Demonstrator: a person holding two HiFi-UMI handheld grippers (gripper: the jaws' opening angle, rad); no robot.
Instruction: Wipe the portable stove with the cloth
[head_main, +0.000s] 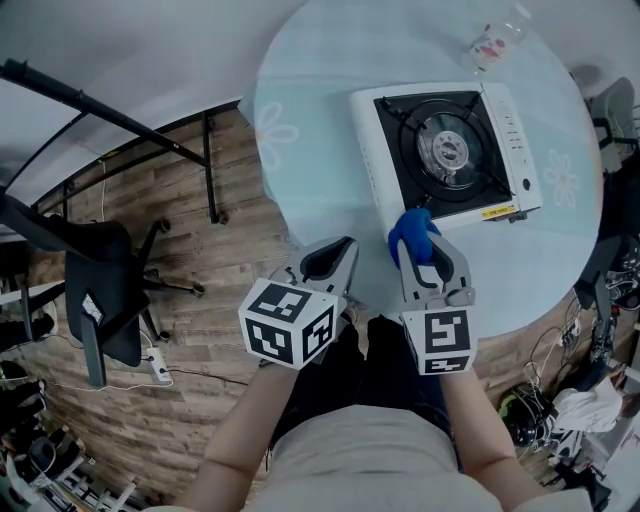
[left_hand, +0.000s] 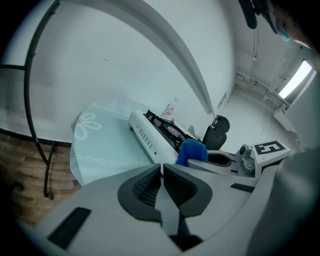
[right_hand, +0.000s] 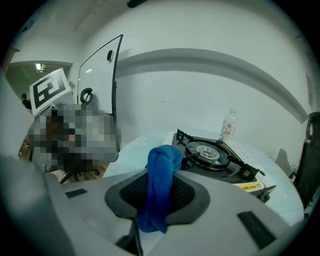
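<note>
I am holding the right gripper low over the near part of the round, pale tabletop, and its fingers are pinching the blue cloth. The cloth is bunching into a thick roll that is running up between the pads and sticking out past the tips. In the head view, that blue bundle is sitting right at the near edge of the portable stove, by the corner to the left of the yellow label. I cannot tell whether it is touching the stove's white casing. The stove is lying square on the tabletop, its black top and round burner facing up, with the control side turning away to the right. Beyond it, near the far rim of the tabletop, a small clear bottle with a pink label is standing upright. I am keeping the left gripper beside the right one, to its left, over the tabletop's near edge and apart from the stove. Its fingers are pressing together with nothing between them. Off to the left, an office chair is standing on the wooden floor
</note>
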